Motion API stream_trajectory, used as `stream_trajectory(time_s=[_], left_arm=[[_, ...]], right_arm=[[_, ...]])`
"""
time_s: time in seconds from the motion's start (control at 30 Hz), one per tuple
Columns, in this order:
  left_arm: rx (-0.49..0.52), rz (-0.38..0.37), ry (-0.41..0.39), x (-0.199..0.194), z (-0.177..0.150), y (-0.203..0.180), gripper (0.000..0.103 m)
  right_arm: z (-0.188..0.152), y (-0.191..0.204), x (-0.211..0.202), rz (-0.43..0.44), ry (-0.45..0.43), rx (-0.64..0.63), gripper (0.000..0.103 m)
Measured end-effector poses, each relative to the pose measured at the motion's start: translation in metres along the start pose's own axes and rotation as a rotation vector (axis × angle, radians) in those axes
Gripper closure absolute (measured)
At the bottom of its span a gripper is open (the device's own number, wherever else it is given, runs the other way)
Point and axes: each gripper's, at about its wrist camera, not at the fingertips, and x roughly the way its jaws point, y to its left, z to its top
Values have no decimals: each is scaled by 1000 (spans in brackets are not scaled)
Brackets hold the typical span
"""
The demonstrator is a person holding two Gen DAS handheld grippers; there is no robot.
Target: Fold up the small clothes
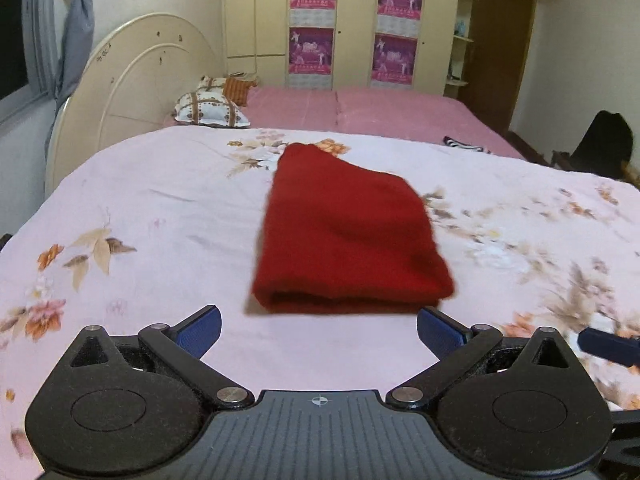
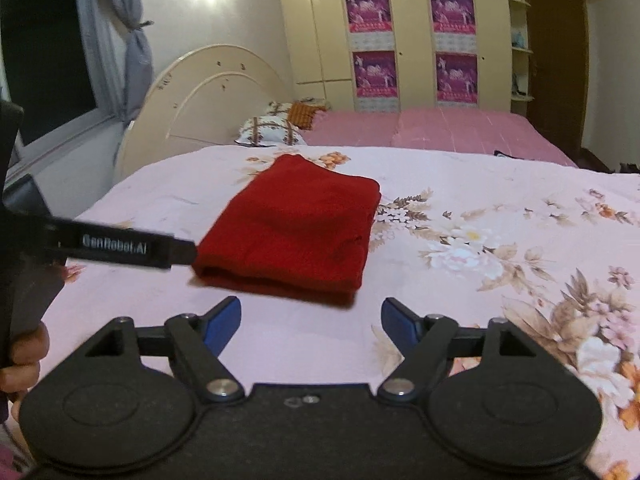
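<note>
A red cloth (image 1: 344,236) lies folded into a compact stack on the floral pink bedsheet (image 1: 140,216); it also shows in the right wrist view (image 2: 296,228). My left gripper (image 1: 318,330) is open and empty, just short of the cloth's near folded edge. My right gripper (image 2: 311,322) is open and empty, also just short of the cloth's near edge. The left gripper's finger (image 2: 120,248) reaches in from the left, its tip beside the cloth's near left corner. The right gripper's finger (image 1: 608,346) shows at the right edge of the left wrist view.
A pink bed (image 1: 360,112) with patterned pillows (image 1: 210,110) and a round cream headboard (image 1: 132,80) stands behind. A wardrobe with purple posters (image 1: 352,24) lines the back wall. A dark object (image 1: 604,148) sits at the far right. A window with a grey curtain (image 1: 72,40) is at the left.
</note>
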Motion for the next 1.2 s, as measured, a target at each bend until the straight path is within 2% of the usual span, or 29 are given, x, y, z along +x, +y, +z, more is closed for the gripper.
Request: stream_trajectory(time_s=[0.13,0.2,0.37,0.53,0.63,0.7,0.87,1.2], left_arm=[[81,9,-39,-41,-15,-20,0],[93,3,-59,-61,-22,-24,0],[86,-29,-96,-108,-35,-28,0],[-6,-41,-104,-141,-46,-24,0],[-84,-32,-123,-151,-56,-18,0],[-101,-18,-152,-157,-61,-15,0],[-79,36,-187,-167,-67,-13,0],[-20,52,-150,-174,-74,-22,0]], right_arm=[[-11,4,-38,34,1,-38,24],[-16,8,-56,55,-7,-73,14],[-23,17,-93,67,-39,-147,9],[-30,17,-118,59,-76,-148,9],[-34,15,-128,67,-89,-133,9],[-36,16,-131,68,-88,-128,9],[-42,19,-139,70,-97,-122,9],[-36,10,-149,-21,-152,28,2]])
